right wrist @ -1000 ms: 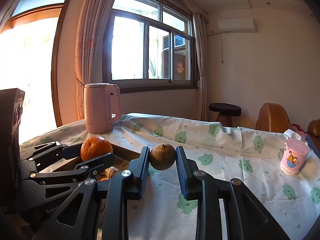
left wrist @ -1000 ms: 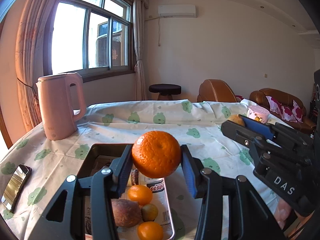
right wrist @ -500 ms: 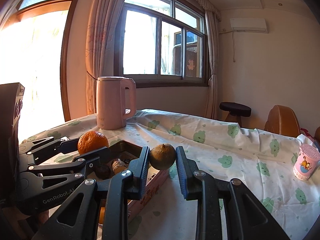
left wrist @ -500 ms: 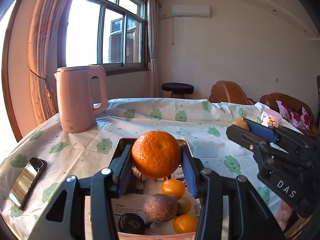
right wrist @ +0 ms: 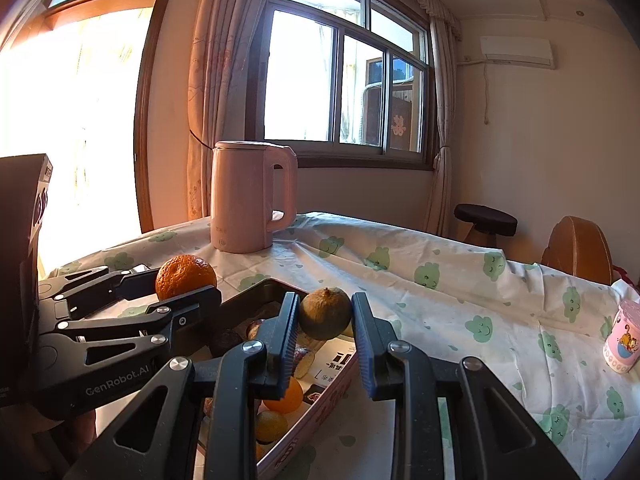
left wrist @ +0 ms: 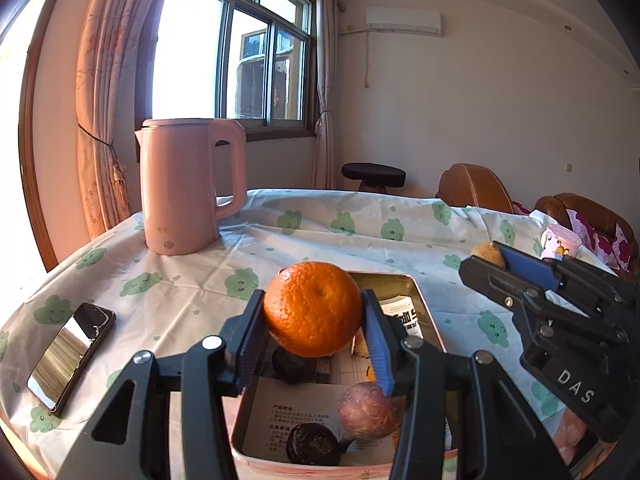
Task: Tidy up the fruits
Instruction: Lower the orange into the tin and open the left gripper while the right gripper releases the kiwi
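My left gripper (left wrist: 314,334) is shut on a large orange (left wrist: 313,307), held in the air over the pink metal tray (left wrist: 404,280). In the right wrist view the same orange (right wrist: 185,276) shows at the left in the left gripper (right wrist: 176,286). My right gripper (right wrist: 325,322) is shut on a small brownish-green fruit (right wrist: 326,313), also above the tray (right wrist: 320,396). That fruit (left wrist: 487,254) peeks over the right gripper in the left wrist view. In the tray lie a purple-brown fruit (left wrist: 370,410), two dark round fruits (left wrist: 313,443) and small oranges (right wrist: 285,396) on printed paper.
A pink kettle (left wrist: 188,184) stands at the back left of the cloth-covered table (left wrist: 340,236). A phone (left wrist: 70,354) lies at the left edge. A small pink cup (right wrist: 622,338) stands at the right. Beyond the table are a stool (left wrist: 374,174) and brown sofas (left wrist: 476,186).
Both grippers, each still gripping its fruit, have shifted left across the table; the kettle and phone loom nearer, and the tray now lies directly under both.
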